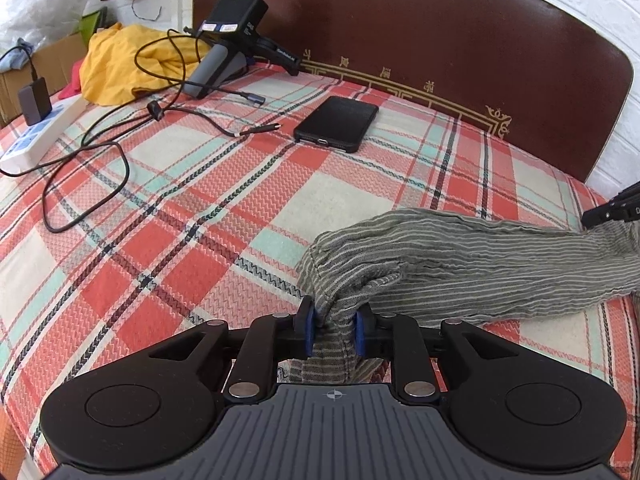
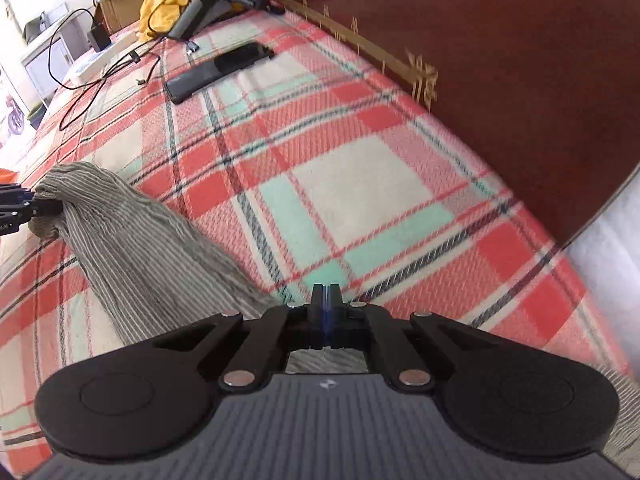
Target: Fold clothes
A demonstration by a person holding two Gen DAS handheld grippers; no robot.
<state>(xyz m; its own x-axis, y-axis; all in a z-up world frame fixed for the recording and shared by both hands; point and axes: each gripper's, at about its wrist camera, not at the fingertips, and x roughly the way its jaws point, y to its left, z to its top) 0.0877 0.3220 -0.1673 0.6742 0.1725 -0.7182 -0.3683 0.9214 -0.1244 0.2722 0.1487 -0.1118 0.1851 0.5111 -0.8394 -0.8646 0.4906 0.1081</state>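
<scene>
Two grippers hold the striped gray cloth point(image 1: 460, 256) bunched over the plaid bed point(image 1: 200, 208), left gripper point(image 1: 335, 322) pinching one end and right gripper point(image 2: 326, 300) squeezed tight, so no neat fold shows yet.

Garment point(image 1: 460, 252) on bedspread point(image 1: 200, 208); phone point(image 1: 336, 123) behind it, near headboard point(image 1: 400, 28).

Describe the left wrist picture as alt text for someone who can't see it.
The left gripper pinches a bunched end of a grey striped garment above a red, white and mint plaid bedspread. Farther back lie a black phone, tangled cables and a dark wooden headboard.
</scene>
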